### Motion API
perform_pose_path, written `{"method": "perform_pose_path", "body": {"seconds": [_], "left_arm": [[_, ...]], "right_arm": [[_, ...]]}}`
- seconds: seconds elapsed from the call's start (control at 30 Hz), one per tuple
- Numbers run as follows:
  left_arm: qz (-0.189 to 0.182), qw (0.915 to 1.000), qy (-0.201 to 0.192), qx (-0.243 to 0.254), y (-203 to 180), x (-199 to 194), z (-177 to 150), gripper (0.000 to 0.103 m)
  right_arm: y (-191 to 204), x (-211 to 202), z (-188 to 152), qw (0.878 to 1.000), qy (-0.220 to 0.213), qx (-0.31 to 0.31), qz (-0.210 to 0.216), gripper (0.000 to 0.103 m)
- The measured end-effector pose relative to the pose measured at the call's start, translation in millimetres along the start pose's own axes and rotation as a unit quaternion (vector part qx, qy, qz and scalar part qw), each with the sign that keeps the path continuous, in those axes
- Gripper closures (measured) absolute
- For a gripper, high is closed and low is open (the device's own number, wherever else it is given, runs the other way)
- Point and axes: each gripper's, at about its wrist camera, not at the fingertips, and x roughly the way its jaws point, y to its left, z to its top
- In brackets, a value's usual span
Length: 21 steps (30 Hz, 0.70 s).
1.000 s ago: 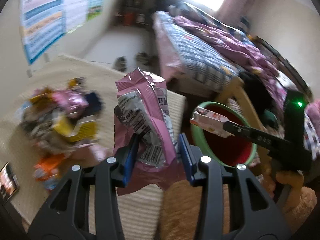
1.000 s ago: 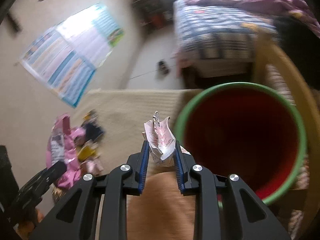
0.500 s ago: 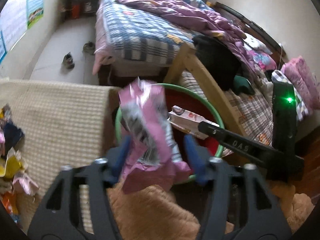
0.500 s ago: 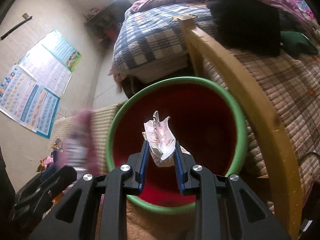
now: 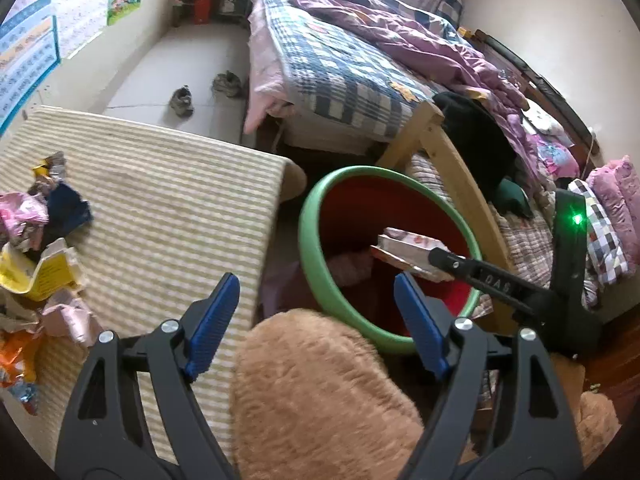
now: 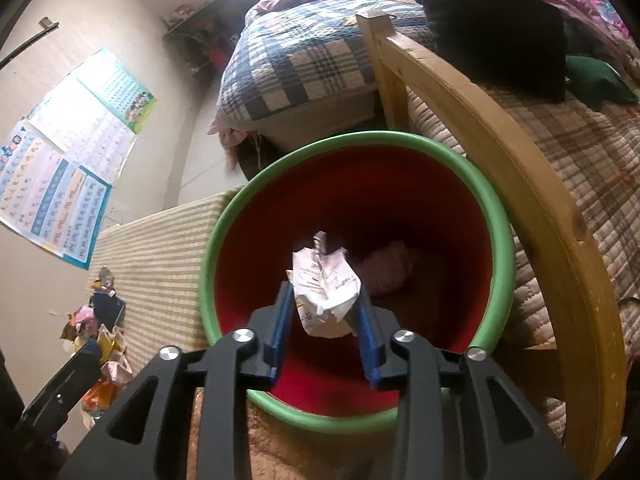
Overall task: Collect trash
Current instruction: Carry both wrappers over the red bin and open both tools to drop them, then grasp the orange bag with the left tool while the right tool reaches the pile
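Observation:
A red bin with a green rim [image 5: 308, 240] [image 6: 208, 272] stands between the striped mat and the wooden bed frame. My left gripper [image 5: 314, 284] hangs by the bin's near rim, its jaws opening wide with nothing between them. A pink packet [image 5: 350, 266] [image 6: 388, 272] lies inside the bin. My right gripper [image 6: 323, 294] [image 5: 436, 258] is over the bin's mouth and its jaws are opening. A crumpled white and pink wrapper [image 6: 324, 288] [image 5: 404, 246] still sits between the blue pads, touching both.
A pile of wrappers [image 5: 36, 248] [image 6: 100, 340] lies on the striped mat [image 5: 160, 200] to the left. A wooden bed frame [image 5: 452, 168] curves past the bin's right side. Something brown and fuzzy [image 5: 320, 392] fills the foreground. Shoes [image 5: 182, 100] lie on the floor beyond.
My left gripper swung from the trash pile to the bin and opened; the pink packet dropped inside. My right gripper moved over the bin's mouth and its jaws widened around the wrapper.

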Motion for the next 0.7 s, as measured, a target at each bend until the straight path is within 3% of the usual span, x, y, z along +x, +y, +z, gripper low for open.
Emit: {"method": "perform_pose_path", "body": {"seconds": [0.03,0.2,0.47,0.7], "left_arm": [[0.003,1.0,-0.002,0.001,2,-3,-1,0.026],[0.014,0.9998,-0.016,-0.002,11,-18,-6,0.026],[0.042,0.9974,-0.049,-0.03,44,-53,-10,0.025],[0.11,0.9882,-0.078,-0.073,100,-88,-22,0.023]], "right_arm": [[0,-1,0,1.0,-0.002,0.003,0.002,0.059],[7,-9,3,1.0,-0.017,0.0,-0.001,0.05],[47,-12,-4,0.999,-0.014,-0.042,0.015,0.047],[93,-3,-24,0.995,0.007,-0.097,0.033,0.047]]}}
